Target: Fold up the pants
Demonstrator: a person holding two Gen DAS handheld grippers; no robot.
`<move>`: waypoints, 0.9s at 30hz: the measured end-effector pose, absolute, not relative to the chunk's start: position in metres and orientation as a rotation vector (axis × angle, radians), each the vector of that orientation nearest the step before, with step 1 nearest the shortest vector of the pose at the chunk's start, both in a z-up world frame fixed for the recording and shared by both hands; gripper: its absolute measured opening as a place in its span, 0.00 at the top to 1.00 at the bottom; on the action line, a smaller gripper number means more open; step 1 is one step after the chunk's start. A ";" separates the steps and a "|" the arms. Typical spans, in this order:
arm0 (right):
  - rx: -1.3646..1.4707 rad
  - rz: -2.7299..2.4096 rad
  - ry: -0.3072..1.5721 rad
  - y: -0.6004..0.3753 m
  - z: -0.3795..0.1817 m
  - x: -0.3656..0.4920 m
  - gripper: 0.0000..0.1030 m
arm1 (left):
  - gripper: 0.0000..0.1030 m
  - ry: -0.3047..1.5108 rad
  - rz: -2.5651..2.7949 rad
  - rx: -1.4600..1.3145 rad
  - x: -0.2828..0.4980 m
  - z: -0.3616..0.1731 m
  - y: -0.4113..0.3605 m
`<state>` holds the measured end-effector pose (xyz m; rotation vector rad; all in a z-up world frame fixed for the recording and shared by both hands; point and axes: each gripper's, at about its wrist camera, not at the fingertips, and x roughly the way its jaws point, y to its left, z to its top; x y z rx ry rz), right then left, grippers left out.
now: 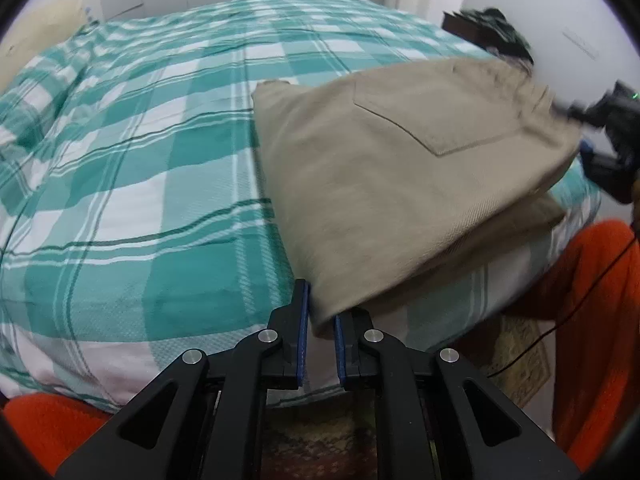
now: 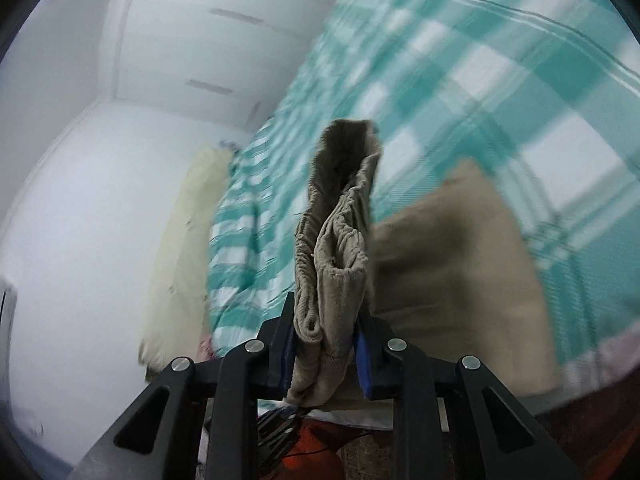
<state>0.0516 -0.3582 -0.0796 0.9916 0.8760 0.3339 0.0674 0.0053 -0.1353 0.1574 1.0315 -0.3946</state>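
The khaki pants (image 1: 400,184) lie folded on the teal-and-white plaid bedspread (image 1: 140,160), toward the bed's near edge, back pocket (image 1: 436,120) facing up. The left gripper (image 1: 321,320) comes in from the bed's edge and has its blue-padded jaws pressed together on the nearest corner of the fabric, which runs down between the pads. At the far side of the fold, the right gripper (image 2: 326,340) is pinching a thick bunch of the gathered waistband (image 2: 340,220), the cloth standing up between its jaws. An orange trouser leg (image 1: 596,320) of the person shows beside the bed, over a patterned rug (image 1: 520,364).
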 end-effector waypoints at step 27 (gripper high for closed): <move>0.038 0.316 0.750 -0.281 -0.031 0.052 0.50 | 0.62 1.106 -0.327 0.266 0.060 -0.152 -0.004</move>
